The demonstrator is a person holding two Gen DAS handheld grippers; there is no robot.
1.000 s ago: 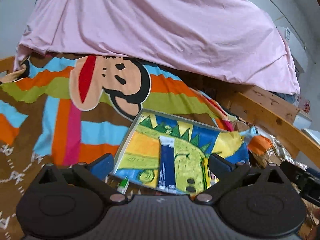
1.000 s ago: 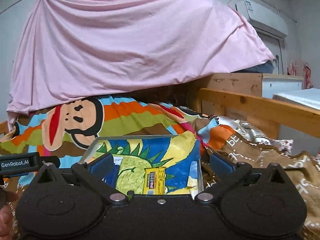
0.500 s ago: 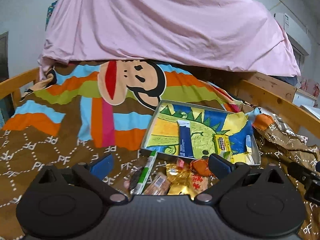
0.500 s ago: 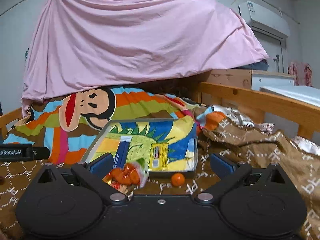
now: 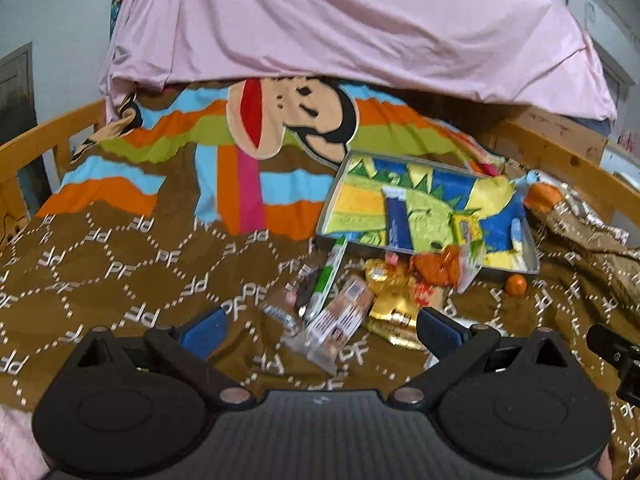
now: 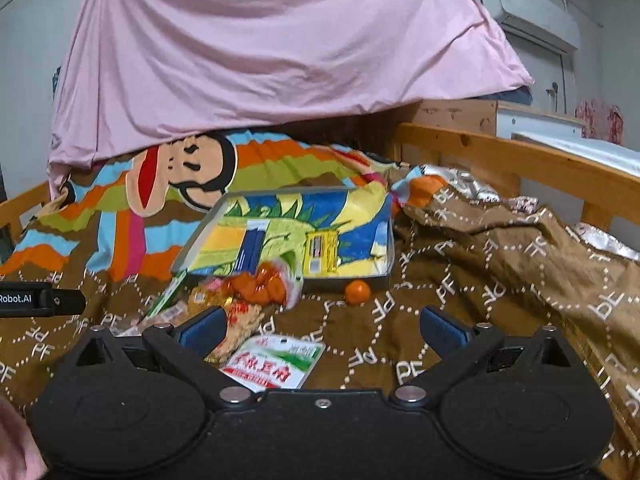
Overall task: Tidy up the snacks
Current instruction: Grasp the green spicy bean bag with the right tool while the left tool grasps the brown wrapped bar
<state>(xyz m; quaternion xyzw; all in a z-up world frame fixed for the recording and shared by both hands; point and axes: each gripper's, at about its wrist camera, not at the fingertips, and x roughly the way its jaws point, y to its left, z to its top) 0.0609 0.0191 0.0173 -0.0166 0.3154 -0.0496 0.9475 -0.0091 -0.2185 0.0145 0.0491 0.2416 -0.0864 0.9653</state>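
A shallow metal tray (image 5: 327,216) (image 6: 188,254) lined with a dinosaur-print cloth lies on the bed; a blue bar (image 5: 396,220) and a yellow pack (image 6: 322,250) lie in it. In front of it is a pile of snacks: a green stick pack (image 5: 326,280), a pinkish biscuit pack (image 5: 340,320), a gold pack (image 5: 390,280), a bag of orange sweets (image 5: 438,262) (image 6: 260,286). A small orange (image 6: 357,292) (image 5: 515,284) and a white-red-green packet (image 6: 274,364) lie apart. My left gripper (image 5: 320,330) and right gripper (image 6: 322,326) are open and empty, held back from the pile.
The bed has a brown patterned blanket (image 5: 120,264) and a striped monkey-print cover (image 5: 280,120). A pink sheet (image 6: 260,52) hangs over the far end. Wooden bed rails (image 6: 520,160) run along both sides. The blanket bunches up on the right (image 6: 520,248).
Both grippers have pulled back from the tray. The snack pile, the orange and the white-red-green packet have come into view in front of the tray. Both grippers stay open.
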